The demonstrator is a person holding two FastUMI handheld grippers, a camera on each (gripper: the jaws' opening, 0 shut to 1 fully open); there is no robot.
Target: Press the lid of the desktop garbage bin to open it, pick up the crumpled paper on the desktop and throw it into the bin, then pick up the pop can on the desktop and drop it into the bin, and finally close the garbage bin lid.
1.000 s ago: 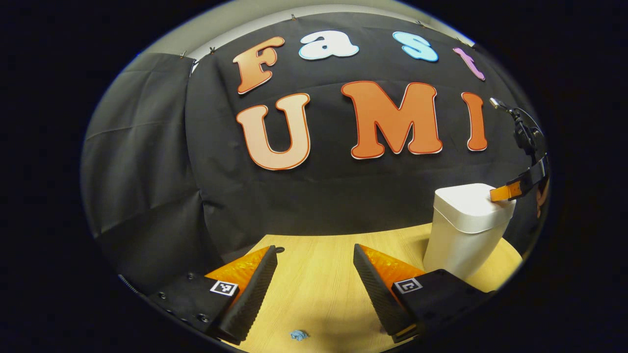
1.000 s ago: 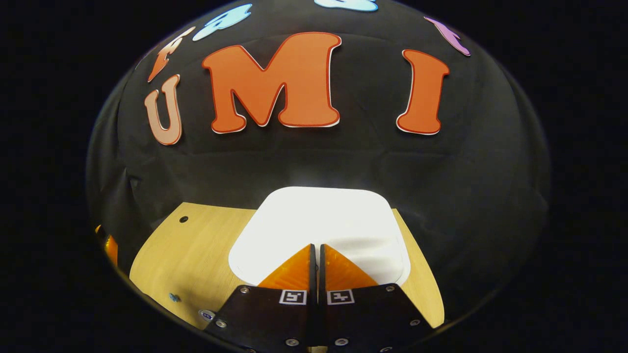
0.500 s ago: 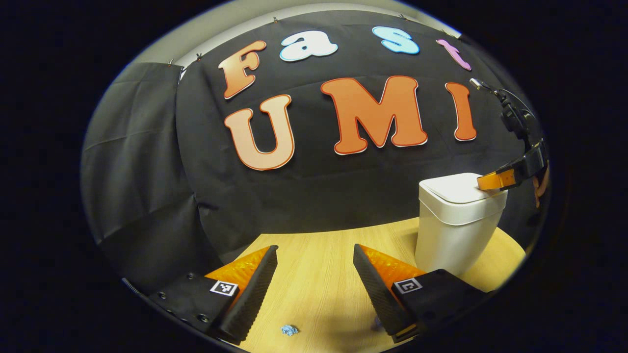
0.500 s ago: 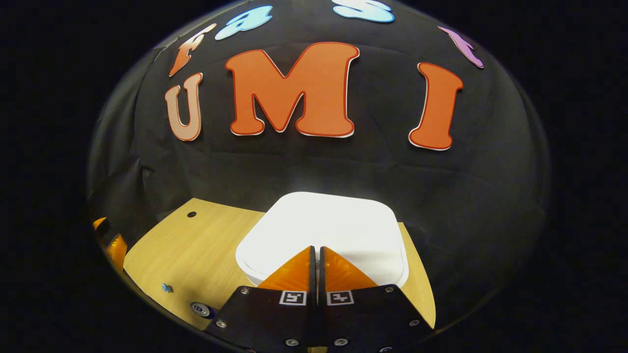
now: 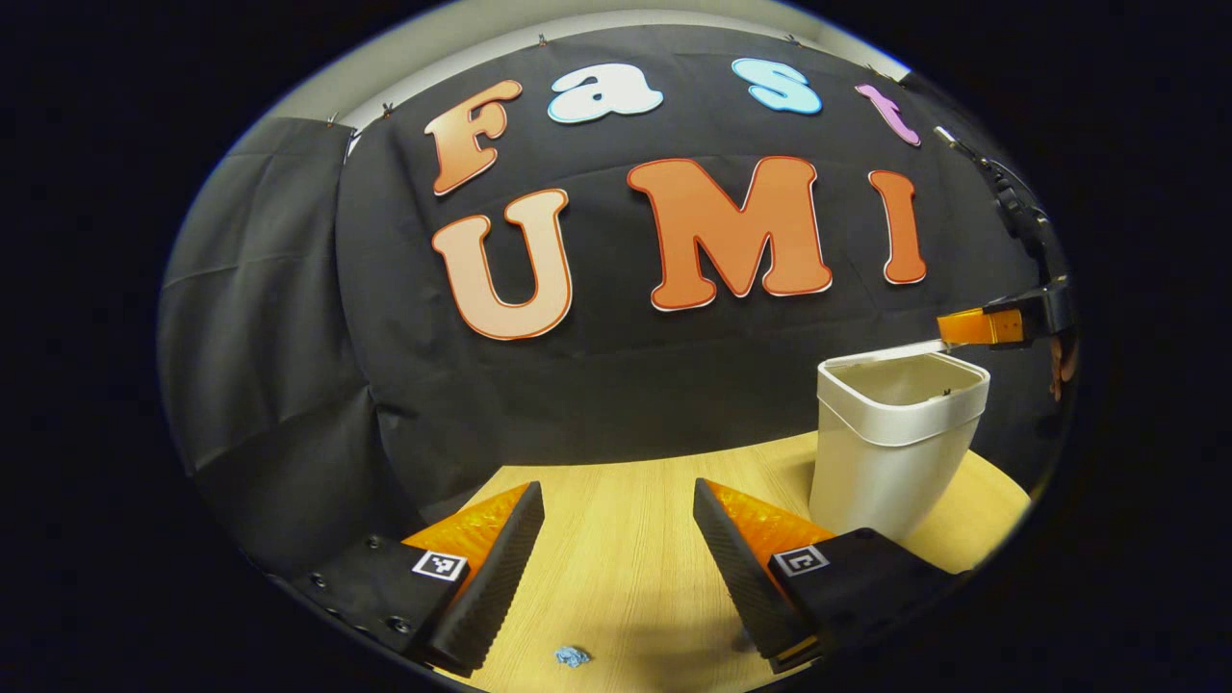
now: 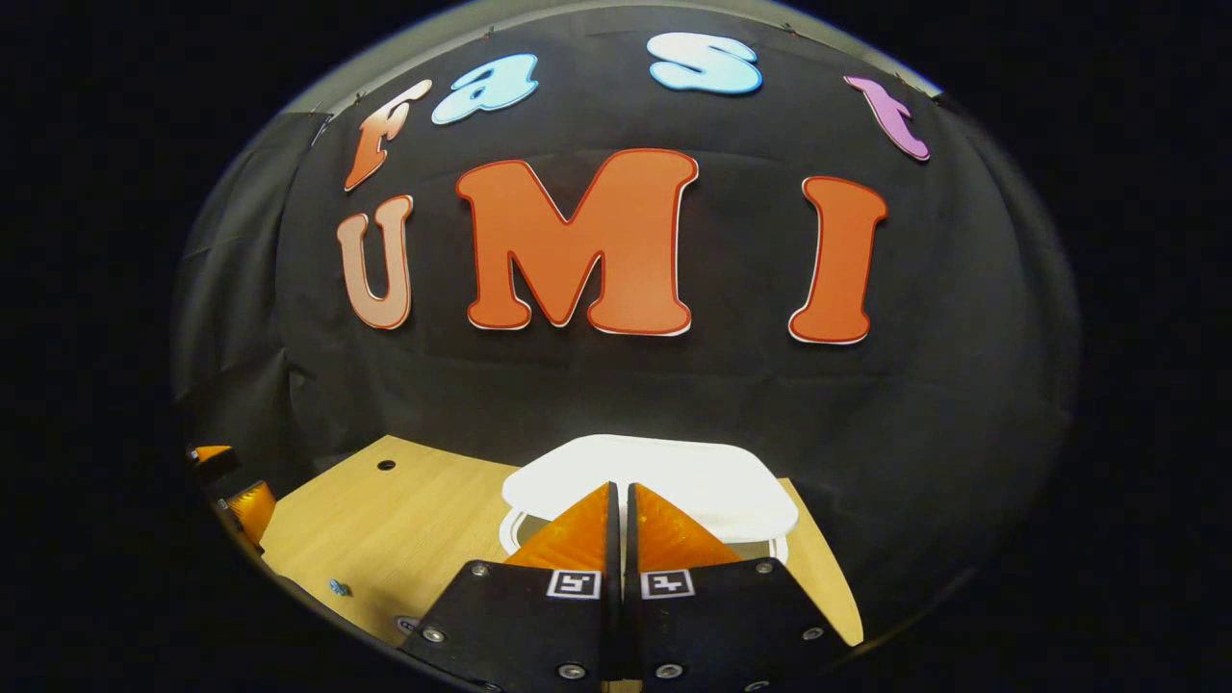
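Observation:
The white desktop bin (image 5: 890,462) stands on the wooden table at the right of the left gripper view. Its lid (image 6: 664,476) is popped up and tilted, and the bin's open rim (image 6: 515,527) shows beneath it. My right gripper (image 6: 621,489) is shut with nothing in it, just over the lid's near edge. From the left gripper view the right gripper (image 5: 962,329) hangs at the lid's raised edge. A small blue crumpled paper (image 5: 572,656) lies on the table just ahead of my left gripper (image 5: 618,489), which is open and empty.
The wooden table (image 5: 626,558) ends at the black cloth wall behind the bin. A small hole (image 6: 386,465) marks the tabletop left of the bin. The blue paper (image 6: 337,586) and the left gripper (image 6: 236,496) sit at the far left of the right gripper view.
The bin lid was flat and closed under the right gripper's tips; it has now sprung up. The right gripper rose with it. The left gripper barely moved.

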